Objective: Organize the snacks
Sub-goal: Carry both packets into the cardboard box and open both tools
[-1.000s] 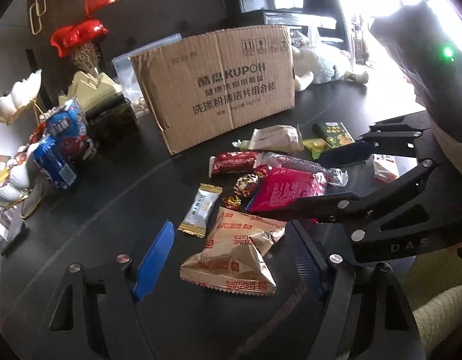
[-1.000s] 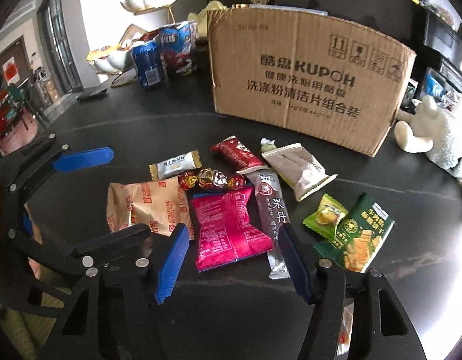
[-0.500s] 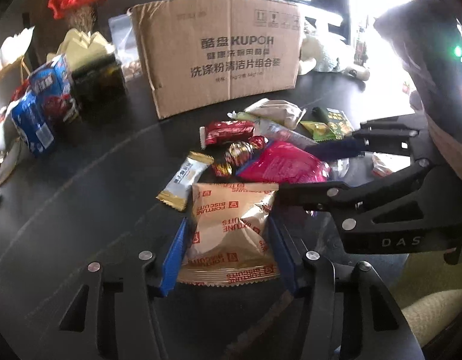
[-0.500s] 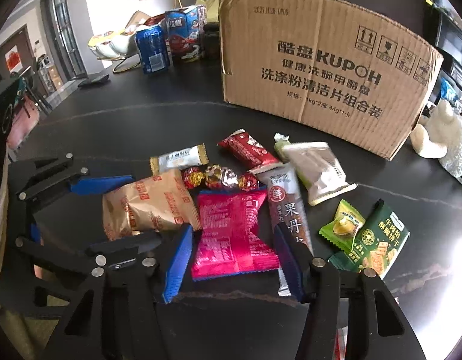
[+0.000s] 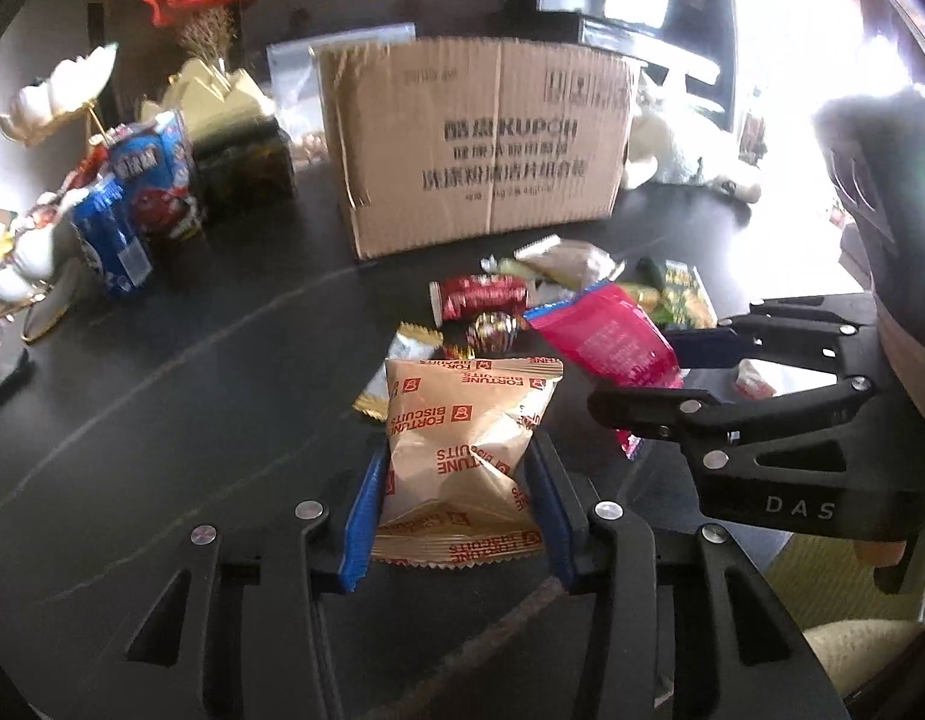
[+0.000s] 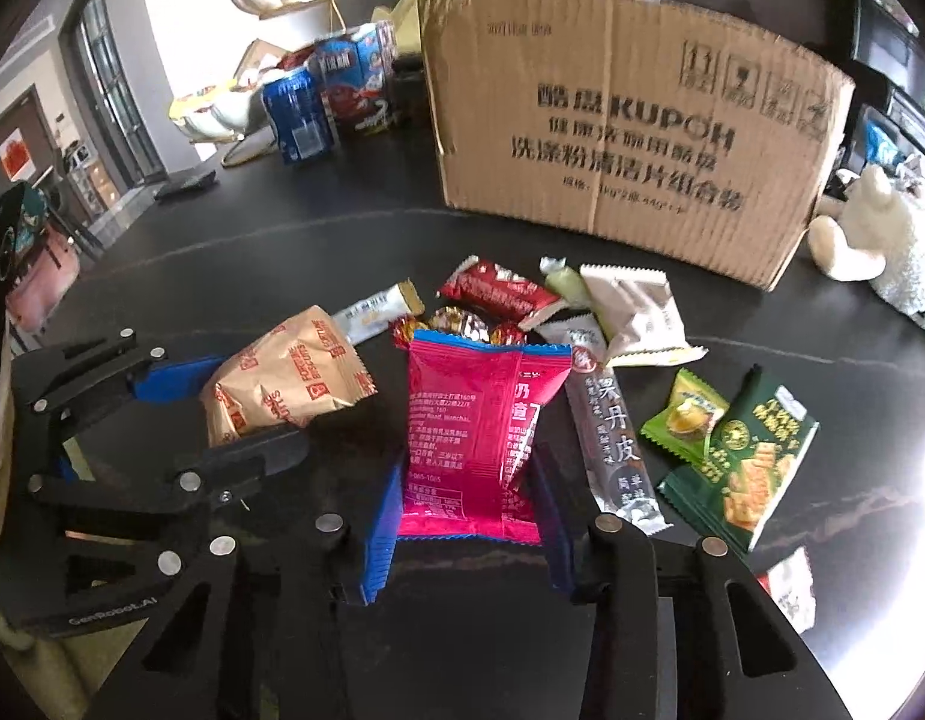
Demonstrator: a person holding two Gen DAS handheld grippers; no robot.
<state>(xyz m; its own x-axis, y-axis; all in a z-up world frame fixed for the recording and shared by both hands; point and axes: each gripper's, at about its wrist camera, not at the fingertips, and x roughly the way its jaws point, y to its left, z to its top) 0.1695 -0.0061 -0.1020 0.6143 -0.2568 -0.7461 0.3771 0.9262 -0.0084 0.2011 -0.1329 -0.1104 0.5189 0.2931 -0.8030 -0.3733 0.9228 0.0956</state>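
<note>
left gripper (image 5: 456, 498): closing on tan biscuit bag (image 5: 465, 450), over the surface (image 5: 192, 390)
right gripper (image 6: 465, 510): closing on pink packet (image 6: 474, 438)
handling: light, crinkly, crushable; pinch sides gently

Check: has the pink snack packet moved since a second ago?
Yes. The pink snack packet now tilts up off the table, its top nearer the cardboard box.

Hard daylight floods in from about two o'clock in the left wrist view and blows out to white, while glare washes the dark worktop (image 6: 870, 480) at four o'clock in the right wrist view. The print on the cardboard box (image 5: 474, 144) is smeared by motion blur. Both fisheye views bend straight lines and fall to black at the corners.
</note>
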